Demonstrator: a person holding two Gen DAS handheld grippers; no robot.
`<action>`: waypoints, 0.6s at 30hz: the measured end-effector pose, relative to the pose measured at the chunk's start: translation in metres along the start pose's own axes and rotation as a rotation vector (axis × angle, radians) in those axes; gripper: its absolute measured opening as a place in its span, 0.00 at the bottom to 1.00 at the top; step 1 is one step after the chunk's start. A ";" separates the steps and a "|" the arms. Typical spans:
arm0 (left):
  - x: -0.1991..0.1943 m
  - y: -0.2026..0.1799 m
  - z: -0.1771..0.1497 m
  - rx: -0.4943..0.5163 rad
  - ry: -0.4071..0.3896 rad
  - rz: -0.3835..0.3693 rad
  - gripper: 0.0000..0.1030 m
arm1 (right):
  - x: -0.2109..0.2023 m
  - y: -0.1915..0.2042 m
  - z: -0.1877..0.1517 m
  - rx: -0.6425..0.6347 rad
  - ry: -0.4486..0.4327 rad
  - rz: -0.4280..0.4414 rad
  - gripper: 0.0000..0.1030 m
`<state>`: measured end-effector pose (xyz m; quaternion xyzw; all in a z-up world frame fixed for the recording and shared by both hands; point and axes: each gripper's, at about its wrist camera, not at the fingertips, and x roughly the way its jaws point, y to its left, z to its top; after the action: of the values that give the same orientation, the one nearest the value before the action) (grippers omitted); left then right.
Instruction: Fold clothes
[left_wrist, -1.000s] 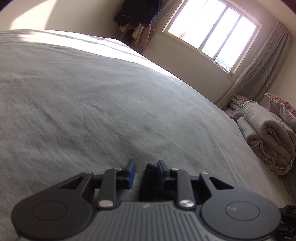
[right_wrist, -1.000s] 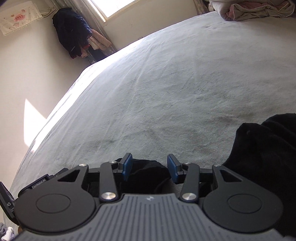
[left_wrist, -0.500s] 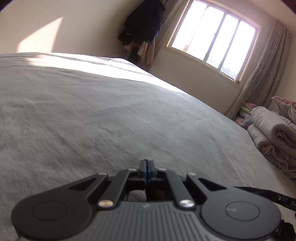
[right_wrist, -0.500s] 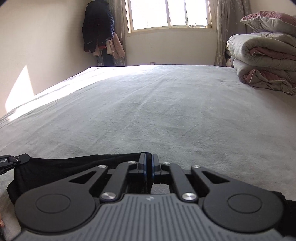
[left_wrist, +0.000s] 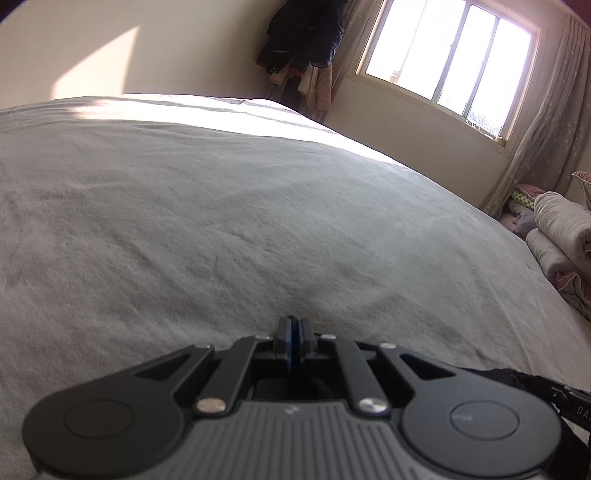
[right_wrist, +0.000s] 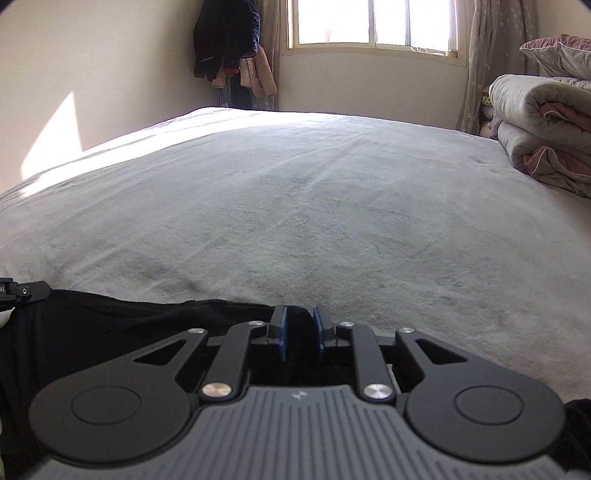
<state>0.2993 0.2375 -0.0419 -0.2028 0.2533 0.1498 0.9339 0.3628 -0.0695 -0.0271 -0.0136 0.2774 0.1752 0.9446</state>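
Black cloth, a dark garment (right_wrist: 122, 314), lies along the near edge of the grey bedspread (right_wrist: 314, 206), its long axis running from nine toward three o'clock, across the right gripper (right_wrist: 300, 328). Those jaws are opening, with cloth between them. The left gripper (left_wrist: 294, 341) is pressed together; whether it pinches fabric I cannot tell. At its four o'clock sits a strap printed "DA" (left_wrist: 576, 408), cut off.
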 end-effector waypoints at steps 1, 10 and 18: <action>0.000 0.000 0.000 -0.003 0.000 -0.001 0.05 | -0.009 -0.006 0.000 0.023 -0.009 0.016 0.42; -0.001 0.004 -0.001 -0.032 0.001 -0.016 0.06 | -0.101 -0.105 -0.026 0.083 -0.029 -0.047 0.45; -0.002 0.009 0.000 -0.070 0.003 -0.080 0.18 | -0.115 -0.157 -0.050 0.204 -0.115 0.000 0.45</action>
<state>0.2942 0.2447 -0.0439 -0.2457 0.2410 0.1209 0.9311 0.2996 -0.2606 -0.0198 0.0925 0.2392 0.1464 0.9554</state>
